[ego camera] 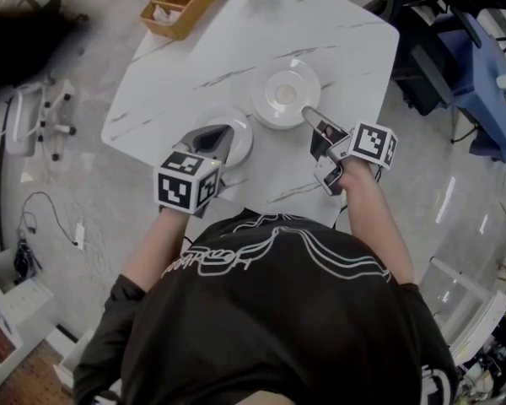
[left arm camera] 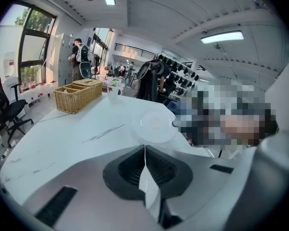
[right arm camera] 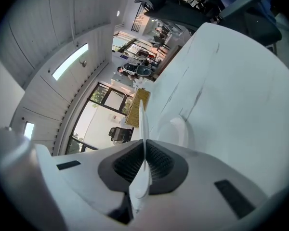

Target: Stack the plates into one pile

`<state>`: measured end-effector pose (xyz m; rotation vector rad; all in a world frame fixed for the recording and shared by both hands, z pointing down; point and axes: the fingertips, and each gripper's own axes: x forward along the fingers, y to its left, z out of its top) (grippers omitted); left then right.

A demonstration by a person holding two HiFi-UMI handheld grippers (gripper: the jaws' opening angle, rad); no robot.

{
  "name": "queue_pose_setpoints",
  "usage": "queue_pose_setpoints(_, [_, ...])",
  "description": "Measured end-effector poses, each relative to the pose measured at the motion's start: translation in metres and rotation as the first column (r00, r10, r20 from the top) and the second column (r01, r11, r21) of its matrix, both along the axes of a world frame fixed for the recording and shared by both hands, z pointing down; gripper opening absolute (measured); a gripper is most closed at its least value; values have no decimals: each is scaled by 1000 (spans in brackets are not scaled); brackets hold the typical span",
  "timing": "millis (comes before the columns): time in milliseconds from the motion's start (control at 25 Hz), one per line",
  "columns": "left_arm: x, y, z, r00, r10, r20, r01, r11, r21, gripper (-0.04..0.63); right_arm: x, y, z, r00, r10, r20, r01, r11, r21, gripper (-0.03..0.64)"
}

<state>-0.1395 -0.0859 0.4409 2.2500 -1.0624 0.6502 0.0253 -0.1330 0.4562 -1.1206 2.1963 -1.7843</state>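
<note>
Left gripper (ego camera: pixel 222 136) (left arm camera: pixel 145 148): jaws pressed together on the near rim of the left-hand plate (ego camera: pixel 239 140) (left arm camera: pixel 148 183), whose white edge runs as a thin line between the dark ribbed pads. Right gripper (ego camera: pixel 310 116) (right arm camera: pixel 144 143): jaws likewise closed tight, pinching the rim of the right-hand plate (ego camera: pixel 282 91) (right arm camera: pixel 141 121), seen edge-on as a narrow white blade rising out past the fingertips. Left-hand plate: white, round, just ahead of the left gripper, over the near part of the table (ego camera: pixel 337 40). Right-hand plate: white, round with a shallow well, ahead of the right gripper and ahead-right of the left gripper (left arm camera: pixel 154 126), close beside the left-hand plate, the two apart and not stacked. Whether either plate rests on the table or is lifted off it cannot be told. Table: white, marble-veined top with rounded corners. Wicker basket (ego camera: pixel 185 2) (left arm camera: pixel 79 95): divided tray, well beyond both grippers at the table's far edge, left of the left gripper's line. Both grippers carry a cube with square markers at the rear.
</note>
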Motion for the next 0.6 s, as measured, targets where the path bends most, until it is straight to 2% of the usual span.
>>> queue_pose_setpoints(240, [-6, -1, 7, 1000, -1, -3, 1, 1000, -4, 26, -6, 1, 18, 999, 16, 29, -15, 999, -37, 37])
queue_pose_setpoints(440, [-9, 0, 13, 1000, -2, 2, 2, 1000, -13, 26, -4, 3, 30, 1000, 23, 1, -23, 997, -75, 38])
queue_pose_setpoints(600, [-11, 0, 15, 1000, 2, 8, -2, 1000, -17, 26, -5, 1, 33, 998, 46, 50, -42, 996, -84, 38])
